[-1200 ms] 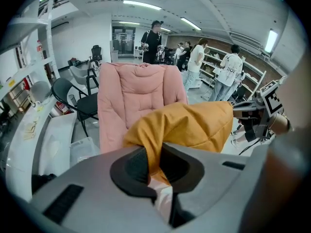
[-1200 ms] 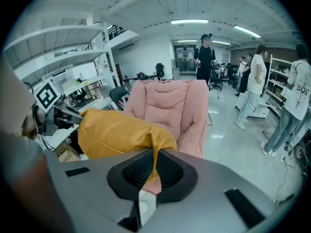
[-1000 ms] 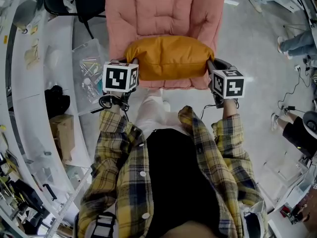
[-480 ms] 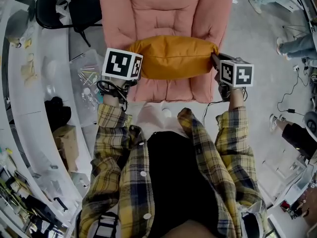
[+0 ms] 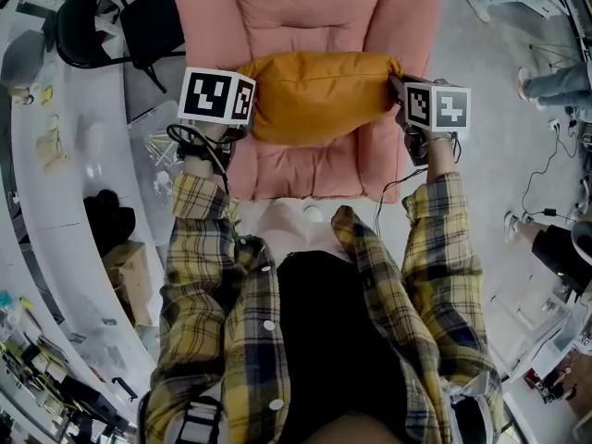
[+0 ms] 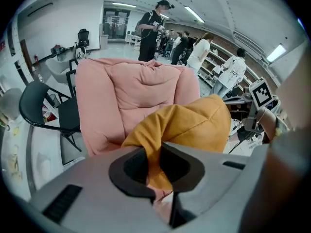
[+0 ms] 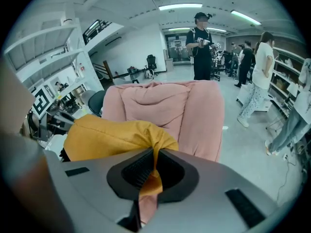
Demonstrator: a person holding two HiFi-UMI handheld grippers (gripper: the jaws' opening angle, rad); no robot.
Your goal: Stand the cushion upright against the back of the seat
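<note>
Seen from above, a person in a yellow plaid shirt [image 5: 208,276] stood facing a pink armchair [image 5: 305,169] and held a gripper in each hand. An orange cushion [image 5: 319,95] was stretched lengthwise between the two grippers. It lay across the width of the armchair, over the rear part of the seat and just in front of the padded back [image 5: 305,3]. Whether its underside rested on the seat could not be told.

The left gripper [image 6: 153,166] had its jaws pinched together on a bunched fold of orange cloth at the cushion's left end. The right gripper [image 7: 154,171] was clamped the same way on a thin twist of cloth at the right end. Neither gripper held anything else.

The cushion looked soft, plump and light. Its cover gathered into wrinkles at each pinch and its middle stayed rounded, not stiff. The cloth looked smooth (perhaps a little slippery, though the ribbed jaw pads should bite into it). It seemed in no way fragile.

The end corners appeared to be the sensible holds, since the thin cloth there fits between narrow jaws where the fat middle would not. Being floppy, it would likely slump or topple forward once released unless its lower edge sat firmly on the seat and its face leaned against the back.
</note>
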